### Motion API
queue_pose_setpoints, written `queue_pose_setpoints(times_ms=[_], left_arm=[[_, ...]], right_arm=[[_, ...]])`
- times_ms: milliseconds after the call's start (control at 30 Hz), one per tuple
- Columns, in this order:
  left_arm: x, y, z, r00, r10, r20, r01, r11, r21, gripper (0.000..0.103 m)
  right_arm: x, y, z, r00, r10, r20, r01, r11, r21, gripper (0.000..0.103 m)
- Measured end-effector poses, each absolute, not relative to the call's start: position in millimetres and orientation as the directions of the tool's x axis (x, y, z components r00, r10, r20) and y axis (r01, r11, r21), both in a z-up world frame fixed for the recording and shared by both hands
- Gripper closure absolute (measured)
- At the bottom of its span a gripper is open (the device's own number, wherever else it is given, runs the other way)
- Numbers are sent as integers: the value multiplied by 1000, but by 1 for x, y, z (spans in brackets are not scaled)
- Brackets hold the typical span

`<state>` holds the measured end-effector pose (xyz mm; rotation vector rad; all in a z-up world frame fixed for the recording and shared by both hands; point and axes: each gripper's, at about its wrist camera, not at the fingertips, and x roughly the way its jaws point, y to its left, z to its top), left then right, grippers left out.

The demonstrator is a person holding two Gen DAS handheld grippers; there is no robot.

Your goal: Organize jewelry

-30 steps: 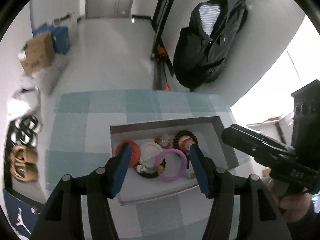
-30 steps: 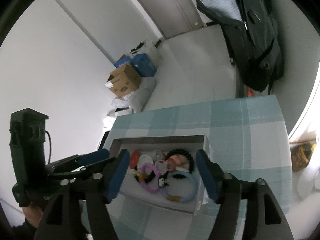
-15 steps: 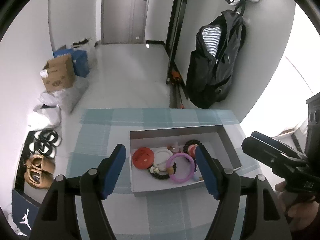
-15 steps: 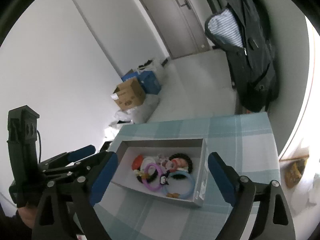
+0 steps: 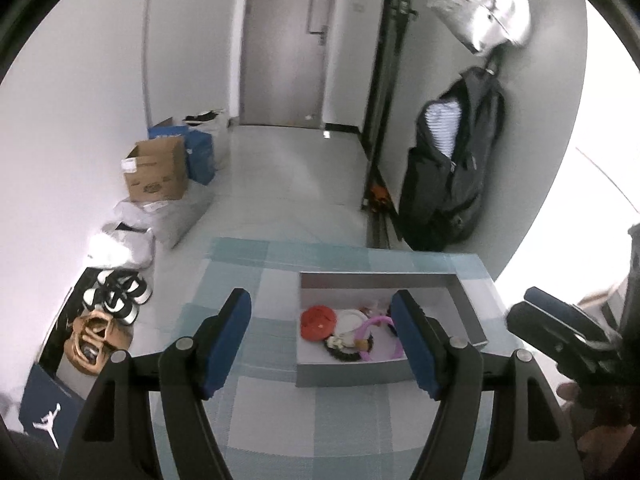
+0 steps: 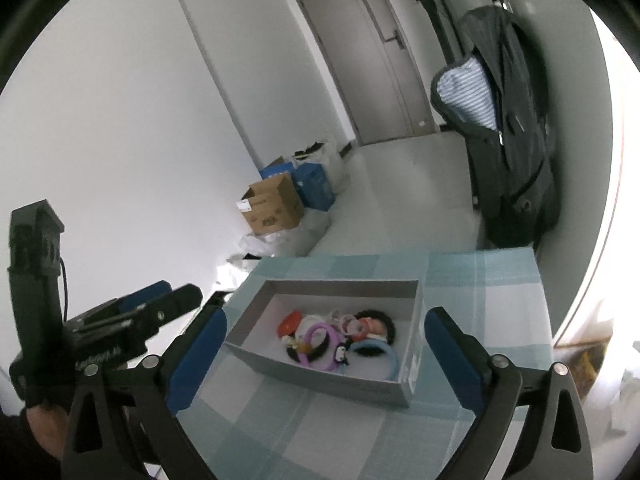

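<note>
Your bench (image 6: 460,280) wears a blue-check cloth; grey box (image 6: 412,344) of jewelry (image 6: 340,336) sits mid-top. Door (image 5: 280,40), cartons (image 5: 158,172), backpack (image 5: 452,168) behind. Your left hand-held gripper (image 5: 320,344) stands parted and empty; the right hand-held gripper (image 6: 324,360) has just been opening, wide, empty.

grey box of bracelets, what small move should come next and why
Probably lower the right hand-held gripper toward the light blue bracelet at the near right of the grey box. Both grippers are open, empty and short of the box; that bracelet lies at the pile's edge.

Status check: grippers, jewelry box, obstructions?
Left gripper open, empty. Right gripper open, empty. Jewelry piled in gray box on checked cloth. Nothing blocking.
</note>
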<state>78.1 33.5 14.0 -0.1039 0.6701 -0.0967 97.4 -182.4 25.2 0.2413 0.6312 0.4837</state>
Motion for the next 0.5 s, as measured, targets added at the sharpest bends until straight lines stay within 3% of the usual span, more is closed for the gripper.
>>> queue_pose_setpoints(times_ms=[500], left_arm=[[69, 22, 8, 764, -111, -635, 68, 994, -91, 34]], right_arm=[[83, -188, 32, 710, 501, -495, -366, 863, 349, 1]])
